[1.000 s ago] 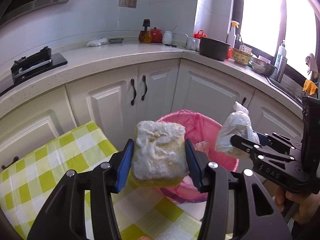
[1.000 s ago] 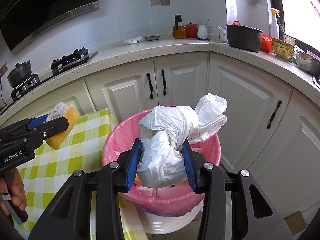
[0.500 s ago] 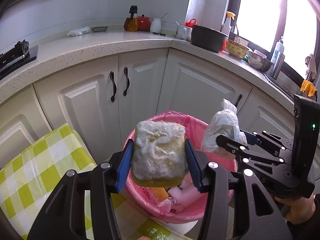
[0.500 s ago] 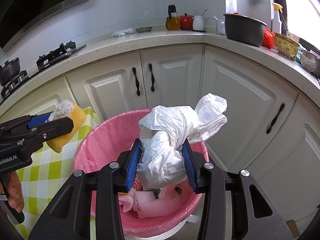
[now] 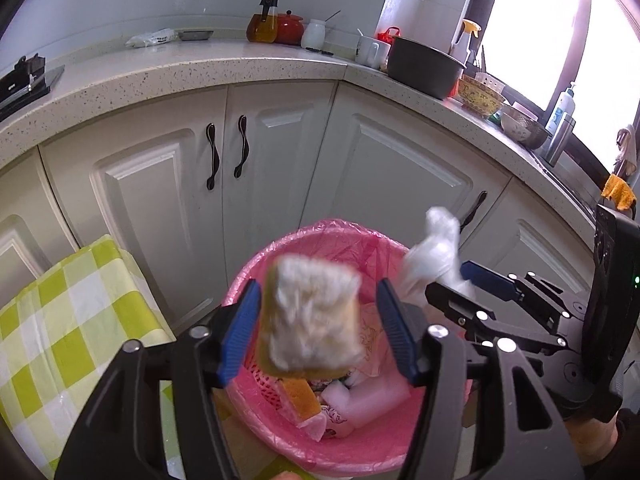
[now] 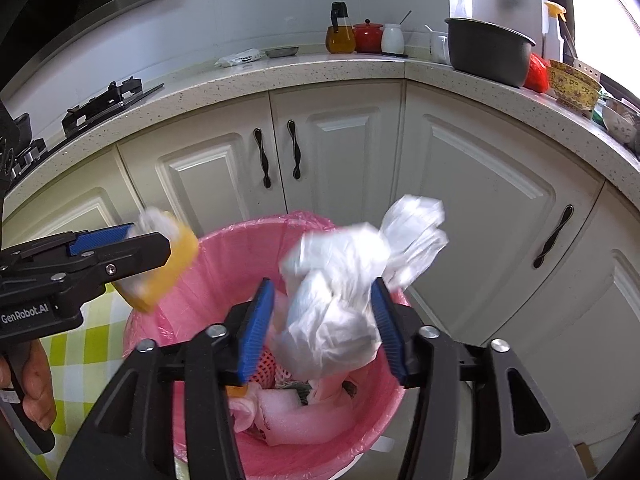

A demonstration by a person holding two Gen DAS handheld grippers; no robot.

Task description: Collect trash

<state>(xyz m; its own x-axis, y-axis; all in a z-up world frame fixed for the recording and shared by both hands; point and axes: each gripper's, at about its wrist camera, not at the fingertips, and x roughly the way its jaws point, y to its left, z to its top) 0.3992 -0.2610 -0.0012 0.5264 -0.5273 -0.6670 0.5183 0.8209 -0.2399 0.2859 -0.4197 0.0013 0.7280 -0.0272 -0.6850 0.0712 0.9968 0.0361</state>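
Note:
A yellow sponge with a white fuzzy top [image 5: 312, 316] is blurred between the jaws of my left gripper [image 5: 318, 332]. The jaws are opening, and a gap shows on each side of the sponge. Directly below stands a bin with a pink liner [image 5: 320, 236], holding several scraps. In the right wrist view a crumpled white plastic bag [image 6: 340, 300] is blurred between the blue pads of my right gripper [image 6: 322, 328]. Those jaws are opening too, and the pads stand off the bag above the bin [image 6: 224, 248]. The sponge [image 6: 168, 268] and the left gripper [image 6: 148, 240] show at the left.
A table with a green-checked cloth [image 5: 60, 320] touches the bin's left side. White cabinet doors [image 5: 400, 184] curve behind the bin, under a speckled counter [image 5: 200, 72] carrying a dark pot, jars and bowls. A hand [image 6: 36, 384] grips the left tool's handle.
Both grippers moved forward and down over the bin. Their jaws spread apart, and the sponge and the bag, held firmly before, are now loose and blurred.

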